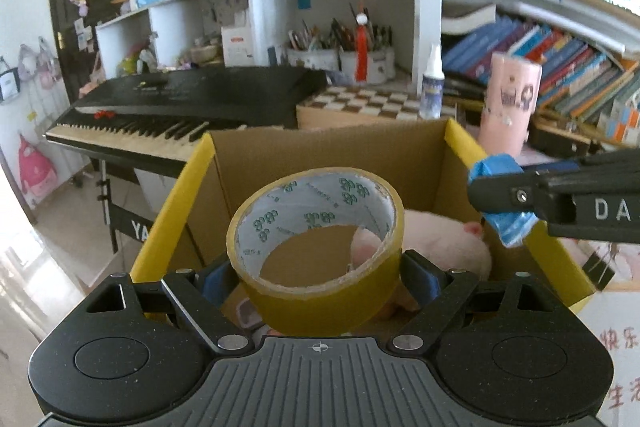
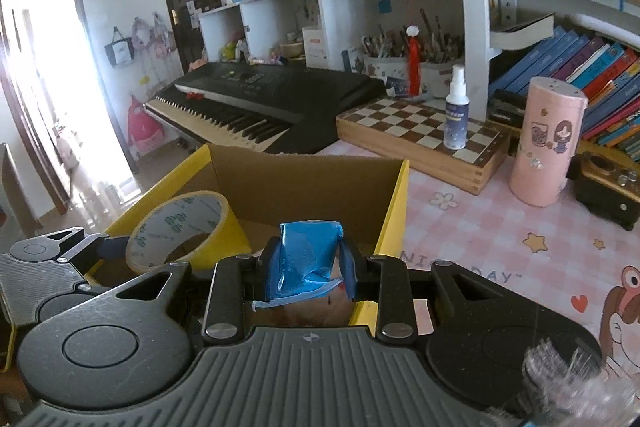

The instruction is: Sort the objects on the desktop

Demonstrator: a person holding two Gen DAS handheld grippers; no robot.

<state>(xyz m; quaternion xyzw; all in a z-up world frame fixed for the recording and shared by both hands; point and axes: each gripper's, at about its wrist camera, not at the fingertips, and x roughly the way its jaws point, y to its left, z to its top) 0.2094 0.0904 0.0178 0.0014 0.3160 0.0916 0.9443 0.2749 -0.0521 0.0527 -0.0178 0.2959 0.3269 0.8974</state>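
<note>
My left gripper (image 1: 318, 273) is shut on a roll of yellow tape (image 1: 316, 251) and holds it above the open cardboard box (image 1: 320, 155). The tape also shows in the right wrist view (image 2: 182, 231). A pink plush toy (image 1: 440, 243) lies inside the box. My right gripper (image 2: 308, 263) is shut on a small blue packet (image 2: 306, 257) over the box's near right rim (image 2: 394, 211). The packet and right gripper show at the right in the left wrist view (image 1: 500, 195).
A black keyboard piano (image 2: 260, 103) stands behind the box. A chessboard box (image 2: 420, 135) with a spray bottle (image 2: 456, 107) and a pink cylinder (image 2: 548, 143) stand on the pink checked mat (image 2: 500, 227). Shelves of books (image 2: 580, 59) rise behind.
</note>
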